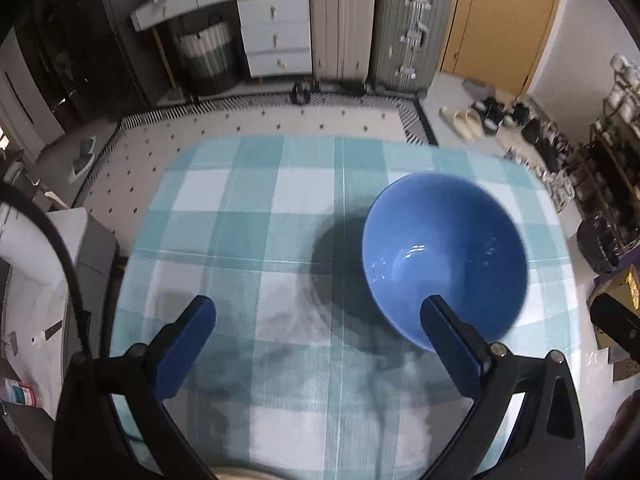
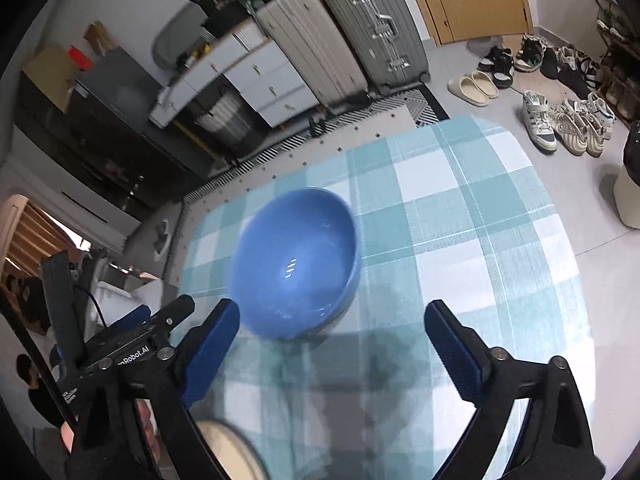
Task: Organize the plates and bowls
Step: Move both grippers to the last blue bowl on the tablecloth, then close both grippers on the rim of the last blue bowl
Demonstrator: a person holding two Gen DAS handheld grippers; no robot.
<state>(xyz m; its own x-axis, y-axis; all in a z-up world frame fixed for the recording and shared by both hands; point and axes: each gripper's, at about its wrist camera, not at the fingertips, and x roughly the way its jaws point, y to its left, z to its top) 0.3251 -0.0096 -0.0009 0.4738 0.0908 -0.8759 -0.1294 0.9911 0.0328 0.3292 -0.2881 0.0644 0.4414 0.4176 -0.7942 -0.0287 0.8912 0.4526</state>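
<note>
A blue bowl (image 1: 444, 256) stands upright and empty on the teal checked tablecloth (image 1: 256, 216). My left gripper (image 1: 318, 316) is open; its right finger (image 1: 448, 328) overlaps the bowl's near rim. In the right wrist view the same bowl (image 2: 296, 260) sits ahead and left of my right gripper (image 2: 332, 328), which is open and empty above the cloth (image 2: 460, 216). My left gripper's body (image 2: 132, 344) shows at the left there. A cream plate rim (image 2: 228, 452) peeks at the bottom edge, also in the left wrist view (image 1: 236, 474).
Beyond the table's far edge are a dotted rug (image 1: 280, 120), two suitcases (image 1: 376, 24), a white drawer unit (image 1: 272, 28) and a wooden door (image 1: 500, 16). Shoes (image 2: 560, 120) lie on the floor to the right. A white bin (image 2: 628, 196) stands at far right.
</note>
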